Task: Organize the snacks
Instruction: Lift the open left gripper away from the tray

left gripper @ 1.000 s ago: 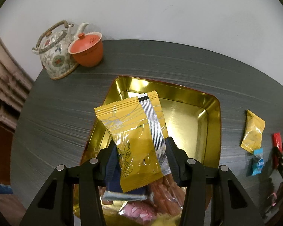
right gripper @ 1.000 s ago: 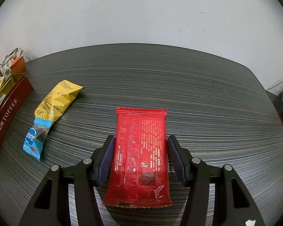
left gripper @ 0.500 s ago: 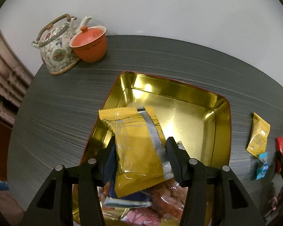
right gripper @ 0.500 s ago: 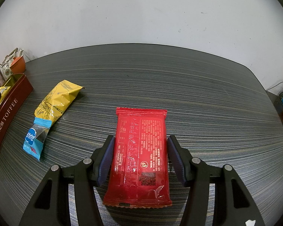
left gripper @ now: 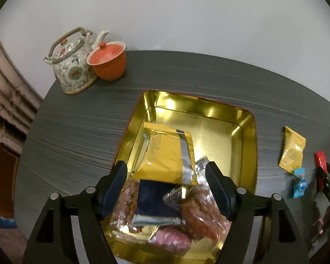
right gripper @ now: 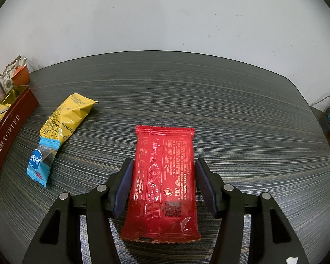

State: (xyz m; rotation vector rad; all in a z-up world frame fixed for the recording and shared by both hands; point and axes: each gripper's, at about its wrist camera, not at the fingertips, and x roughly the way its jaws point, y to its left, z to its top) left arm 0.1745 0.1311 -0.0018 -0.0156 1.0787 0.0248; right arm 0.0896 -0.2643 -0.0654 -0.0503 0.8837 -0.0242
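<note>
Snack heap (left gripper: 165, 206) blurred, partly overlapped

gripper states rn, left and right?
Left gripper: jaws opening, yellow packet released into the gold tin.
Right gripper: closed on the red packet.

I am seeing the tin (left gripper: 248, 132) running off the bottom edge under my left gripper (left gripper: 166, 187), its snacks (left gripper: 195, 211) lying blurred and overlapping, while the teapot (right gripper: 10, 78) is showing too small to read at the right view's edge.
</note>
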